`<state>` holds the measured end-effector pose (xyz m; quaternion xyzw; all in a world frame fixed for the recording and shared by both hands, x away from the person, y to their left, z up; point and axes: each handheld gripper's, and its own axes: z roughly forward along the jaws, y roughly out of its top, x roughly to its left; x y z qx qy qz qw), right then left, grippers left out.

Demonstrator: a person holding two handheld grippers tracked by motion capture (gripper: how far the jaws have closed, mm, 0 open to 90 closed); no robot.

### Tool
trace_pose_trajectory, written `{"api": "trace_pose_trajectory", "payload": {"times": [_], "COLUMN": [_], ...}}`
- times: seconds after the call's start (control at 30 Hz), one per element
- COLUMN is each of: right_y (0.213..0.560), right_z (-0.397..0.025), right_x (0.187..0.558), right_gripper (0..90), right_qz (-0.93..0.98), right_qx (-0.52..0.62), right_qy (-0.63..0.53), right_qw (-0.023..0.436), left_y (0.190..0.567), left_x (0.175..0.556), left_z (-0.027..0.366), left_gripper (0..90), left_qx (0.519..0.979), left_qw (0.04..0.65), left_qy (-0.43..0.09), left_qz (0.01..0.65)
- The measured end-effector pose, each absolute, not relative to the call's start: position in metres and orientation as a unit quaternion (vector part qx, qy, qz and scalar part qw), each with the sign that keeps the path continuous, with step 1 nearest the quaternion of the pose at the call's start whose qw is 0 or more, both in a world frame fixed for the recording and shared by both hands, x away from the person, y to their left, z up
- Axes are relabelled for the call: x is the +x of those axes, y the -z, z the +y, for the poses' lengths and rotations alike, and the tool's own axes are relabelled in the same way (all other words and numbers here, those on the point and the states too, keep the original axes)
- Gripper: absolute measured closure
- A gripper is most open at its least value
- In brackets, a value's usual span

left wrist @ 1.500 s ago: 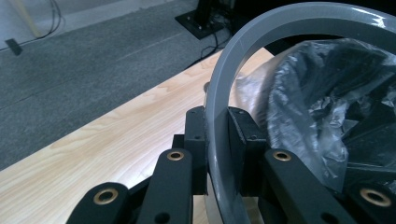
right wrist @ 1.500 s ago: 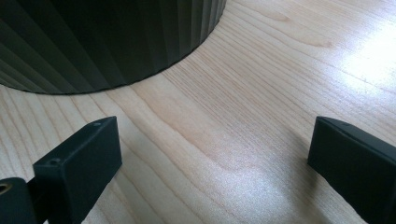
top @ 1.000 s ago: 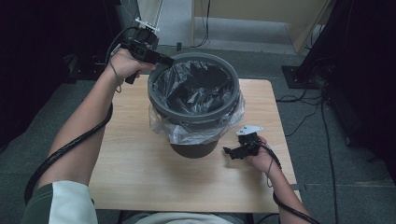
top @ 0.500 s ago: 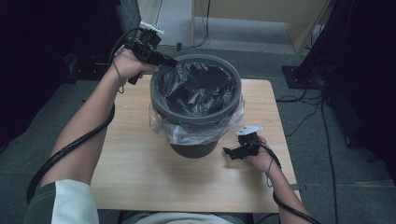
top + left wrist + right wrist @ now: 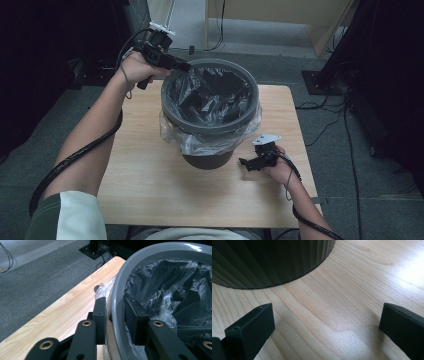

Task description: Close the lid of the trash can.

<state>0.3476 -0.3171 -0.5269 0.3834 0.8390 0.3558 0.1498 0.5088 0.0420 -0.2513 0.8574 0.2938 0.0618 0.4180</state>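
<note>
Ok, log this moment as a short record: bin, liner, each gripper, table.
bin: grey trash bin standing on the wooden table
liner: clear plastic bag lining the bin, its edge folded out over the rim
left gripper: jaws straddle the bin's rim, one outside, one inside against the liner
right gripper: open, low over bare tabletop beside the bin's base, holding nothing

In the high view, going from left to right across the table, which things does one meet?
Left tongs at the bin's rim → grey bin with its plastic liner → right tongs low over the wooden table.
</note>
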Motion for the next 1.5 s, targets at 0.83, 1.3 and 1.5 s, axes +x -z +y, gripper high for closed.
{"api": "trace_pose_trajectory", "payload": {"times": [0.83, 1.3, 1.5], "right_y": [0.527, 0.527, 0.527], "right_z": [-0.317, -0.317, -0.317], "right_x": [0.348, 0.348, 0.348], "right_gripper": [0.0, 0.0, 0.0], "right_qz": [0.840, 0.840, 0.840], "right_qx": [0.383, 0.383, 0.383], "right_qy": [-0.355, -0.355, -0.355], "right_qw": [0.150, 0.150, 0.150], "left_y": [0.244, 0.239, 0.242], "left_x": [0.496, 0.480, 0.473], "left_z": [0.066, 0.087, 0.091], "left_gripper": [42.5, 40.3, 39.4], "left_qx": [0.849, 0.847, 0.852], "left_qw": [0.437, 0.441, 0.434], "left_qy": [-0.055, -0.064, -0.068], "left_qz": [0.294, 0.290, 0.285]}}
